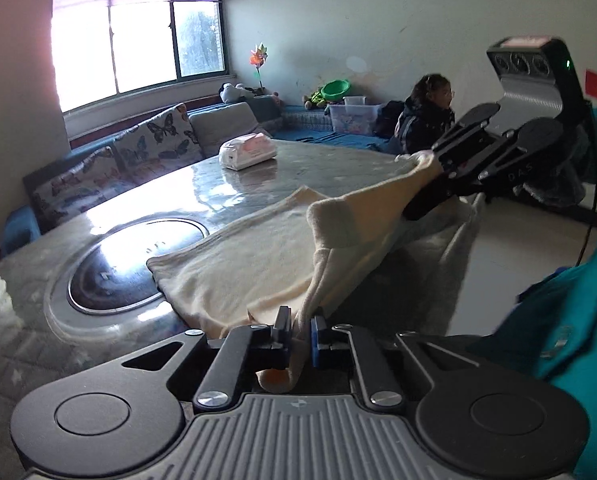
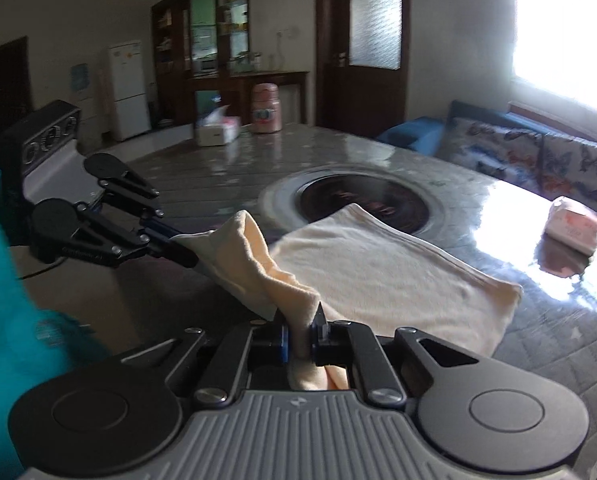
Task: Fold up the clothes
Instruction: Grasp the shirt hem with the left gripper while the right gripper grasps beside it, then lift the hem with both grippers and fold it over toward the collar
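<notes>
Left wrist view: left gripper (image 1: pixel 299 326) clamped on cream cloth (image 1: pixel 258 264) near edge.
Right gripper (image 2: pixel 301 330): pinching same cloth.
Cloth: far end flat on table (image 2: pixel 558 320).
Writing: none legible.

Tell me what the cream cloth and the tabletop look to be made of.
Cream cloth: soft, matte fleece or terry, judging by its fuzzy nap and limp drape between the left gripper and right gripper. Tabletop: hard, glossy stone-like or glazed surface with mirror-sharp window glare; exact material unclear.
</notes>
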A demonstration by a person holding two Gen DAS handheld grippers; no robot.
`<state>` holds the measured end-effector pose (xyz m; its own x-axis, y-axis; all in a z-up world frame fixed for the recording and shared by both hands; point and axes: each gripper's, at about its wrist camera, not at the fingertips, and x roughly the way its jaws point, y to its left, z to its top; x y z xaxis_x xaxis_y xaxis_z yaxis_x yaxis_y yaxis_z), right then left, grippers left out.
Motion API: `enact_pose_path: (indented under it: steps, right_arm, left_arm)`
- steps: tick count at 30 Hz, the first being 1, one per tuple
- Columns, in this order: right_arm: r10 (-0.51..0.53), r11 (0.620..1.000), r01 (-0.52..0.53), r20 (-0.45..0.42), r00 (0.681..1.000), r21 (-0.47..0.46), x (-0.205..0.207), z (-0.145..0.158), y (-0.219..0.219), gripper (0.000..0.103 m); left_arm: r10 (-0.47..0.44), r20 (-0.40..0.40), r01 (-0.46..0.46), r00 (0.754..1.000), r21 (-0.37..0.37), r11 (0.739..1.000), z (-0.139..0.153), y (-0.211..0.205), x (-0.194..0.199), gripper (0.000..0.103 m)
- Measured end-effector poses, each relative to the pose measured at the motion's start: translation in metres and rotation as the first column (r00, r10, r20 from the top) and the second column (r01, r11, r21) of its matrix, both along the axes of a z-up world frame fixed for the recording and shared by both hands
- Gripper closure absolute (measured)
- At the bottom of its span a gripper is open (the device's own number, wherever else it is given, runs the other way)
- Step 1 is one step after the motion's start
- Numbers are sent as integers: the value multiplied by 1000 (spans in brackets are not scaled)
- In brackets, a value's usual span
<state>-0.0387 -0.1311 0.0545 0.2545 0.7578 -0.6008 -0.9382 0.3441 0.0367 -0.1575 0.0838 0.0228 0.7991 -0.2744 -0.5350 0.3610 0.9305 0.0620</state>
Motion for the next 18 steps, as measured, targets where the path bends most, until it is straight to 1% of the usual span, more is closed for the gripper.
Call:
enact_pose_path:
  steps: [3, 6, 8, 11, 18]
  right_arm:
    - [19, 1000, -20, -33, 999, -12, -2, 8, -4, 95]
    - [18, 1000, -18, -21, 1000, -8, 7, 12, -2, 95]
    - [6, 1000, -6, -14, 1000, 0, 17, 13, 1, 95]
    - [-22, 1000, 22, -15, 1000, 8, 41, 14, 8, 95]
    - [-85, 996, 85, -3, 996, -7, 105, 8, 29, 95]
  left_arm:
    - [10, -7, -10, 1000, -40, 999, 9, 3, -3, 93]
    - [24, 19, -23, 1000, -44, 999, 14, 8, 10, 93]
    - [33, 29, -31, 999, -61, 998, 15, 11, 25, 93]
    - [49, 37, -46, 998, -63, 997, 14, 18, 52, 93]
    - [97, 8, -97, 995, -45, 994, -3, 28, 129, 93]
